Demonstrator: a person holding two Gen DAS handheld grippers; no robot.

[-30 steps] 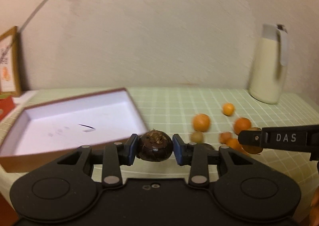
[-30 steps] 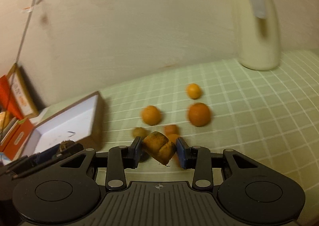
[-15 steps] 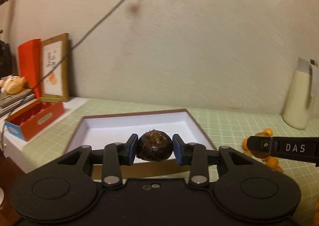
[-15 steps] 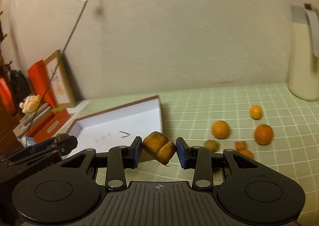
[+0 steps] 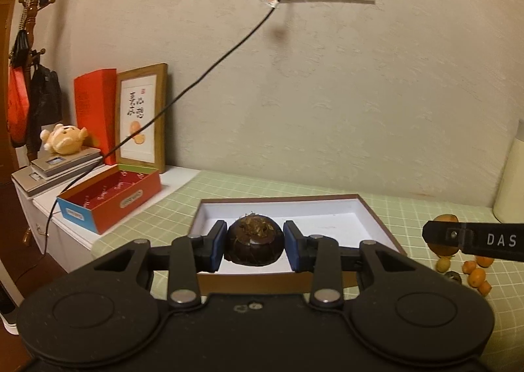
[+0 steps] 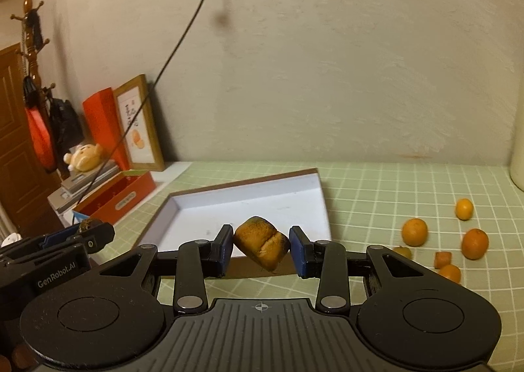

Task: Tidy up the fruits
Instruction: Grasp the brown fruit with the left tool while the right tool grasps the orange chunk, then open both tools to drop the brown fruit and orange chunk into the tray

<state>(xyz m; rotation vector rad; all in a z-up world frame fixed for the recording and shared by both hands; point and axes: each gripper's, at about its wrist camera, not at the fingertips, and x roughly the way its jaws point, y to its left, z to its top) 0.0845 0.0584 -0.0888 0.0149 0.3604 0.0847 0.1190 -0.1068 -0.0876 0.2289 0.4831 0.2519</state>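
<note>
Left tongs [image 5: 254,245] clamped on a dark round fruit [image 5: 254,242] w/ dry crown, held above the near edge of the white tray [image 5: 370,218]; looks hard-shelled & smooth, so grip across its widest part. Right tongs [image 6: 261,249] clamped on a tan lobed fruit [image 6: 261,245], tilted, near the tray's front edge; prob soft & light, so squeeze gently. Loose oranges [image 6: 414,231] sit on table [image 6: 376,185], right of tray

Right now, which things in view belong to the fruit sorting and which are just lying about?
Job: round dark brown fruit in the left gripper; tan lumpy fruit in the right gripper; white shallow brown-rimmed tray; loose orange citrus fruits.

Lying about: red open box; wooden framed picture; plush toy; cream jug.
</note>
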